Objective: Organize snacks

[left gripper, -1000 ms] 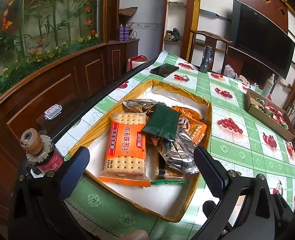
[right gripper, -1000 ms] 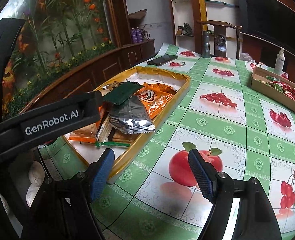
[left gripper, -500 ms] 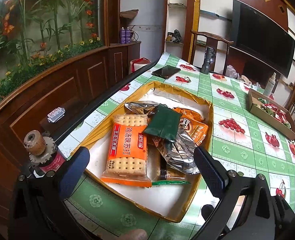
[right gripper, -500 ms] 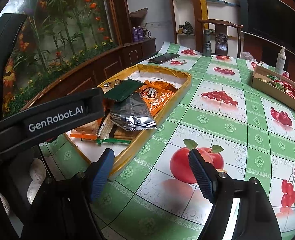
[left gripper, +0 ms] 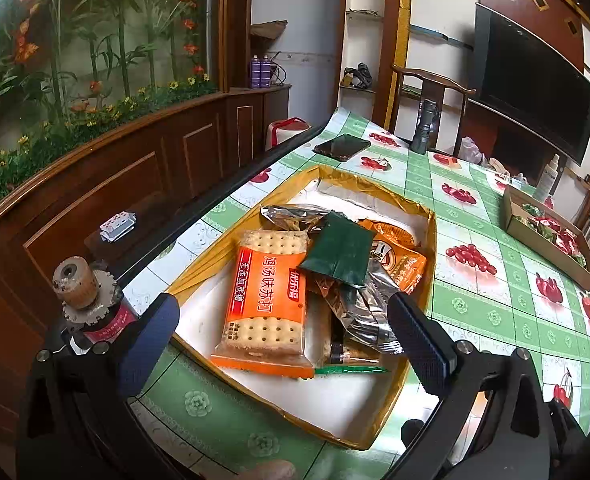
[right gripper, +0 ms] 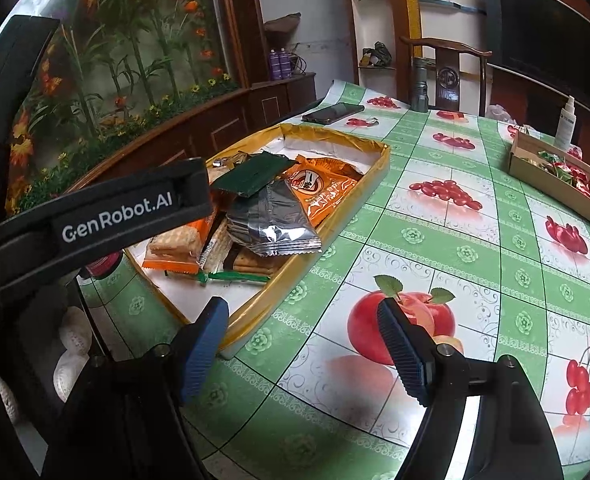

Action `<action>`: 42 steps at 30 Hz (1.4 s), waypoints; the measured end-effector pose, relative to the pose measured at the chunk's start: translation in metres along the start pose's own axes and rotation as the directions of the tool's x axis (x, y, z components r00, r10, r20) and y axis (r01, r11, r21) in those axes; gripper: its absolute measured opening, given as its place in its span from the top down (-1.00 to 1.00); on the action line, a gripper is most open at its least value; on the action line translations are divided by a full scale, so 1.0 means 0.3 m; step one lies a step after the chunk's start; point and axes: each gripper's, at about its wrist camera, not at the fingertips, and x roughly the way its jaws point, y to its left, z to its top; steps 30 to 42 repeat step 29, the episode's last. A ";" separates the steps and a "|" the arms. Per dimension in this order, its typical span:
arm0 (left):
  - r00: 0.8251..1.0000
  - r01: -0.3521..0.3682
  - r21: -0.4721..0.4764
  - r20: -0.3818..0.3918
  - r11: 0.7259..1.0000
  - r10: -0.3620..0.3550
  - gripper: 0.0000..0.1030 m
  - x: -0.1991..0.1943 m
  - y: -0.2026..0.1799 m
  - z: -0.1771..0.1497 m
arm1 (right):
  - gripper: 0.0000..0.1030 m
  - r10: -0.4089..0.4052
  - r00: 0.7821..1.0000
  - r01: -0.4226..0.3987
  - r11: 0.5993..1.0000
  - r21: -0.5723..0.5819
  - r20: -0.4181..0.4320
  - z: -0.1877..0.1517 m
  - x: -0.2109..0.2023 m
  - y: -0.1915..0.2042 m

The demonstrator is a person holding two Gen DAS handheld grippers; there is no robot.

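Note:
A gold-rimmed tray (left gripper: 429,240) (right gripper: 375,168) holds a pile of snacks: an orange cracker pack (left gripper: 269,300) (right gripper: 175,246), a dark green packet (left gripper: 341,250) (right gripper: 255,176), a silver foil pack (left gripper: 361,312) (right gripper: 271,224) and an orange bag (left gripper: 399,258) (right gripper: 323,188). My left gripper (left gripper: 283,328) is open and empty, held above the tray's near end. My right gripper (right gripper: 303,344) is open and empty, above the tablecloth by the tray's near right corner. The left gripper's body (right gripper: 95,216) hides part of the tray in the right wrist view.
A cardboard box of red and green sweets (left gripper: 547,232) (right gripper: 563,172) sits at the far right. A phone (left gripper: 343,146) (right gripper: 333,112), a flashlight (left gripper: 423,126) (right gripper: 419,84) and a spray bottle (right gripper: 567,120) stand at the back. A wooden cabinet (left gripper: 115,184) runs along the left.
Both views have shifted slightly, the tray now sitting a little farther off. The snacks have not moved and both grippers stay open.

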 end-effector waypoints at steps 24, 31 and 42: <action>1.000 0.011 -0.054 -0.025 0.998 -0.012 -1.00 0.022 0.036 -0.014 | -0.53 0.002 1.000 -0.003 1.000 -0.029 -0.013 -0.011 0.017 0.030; 0.998 0.013 -0.085 -0.053 0.996 -0.018 -1.00 0.041 0.062 -0.015 | -0.54 0.035 0.999 -0.036 0.998 -0.043 -0.026 -0.019 0.025 0.048; 0.998 0.013 -0.085 -0.053 0.996 -0.018 -1.00 0.041 0.062 -0.015 | -0.54 0.035 0.999 -0.036 0.998 -0.043 -0.026 -0.019 0.025 0.048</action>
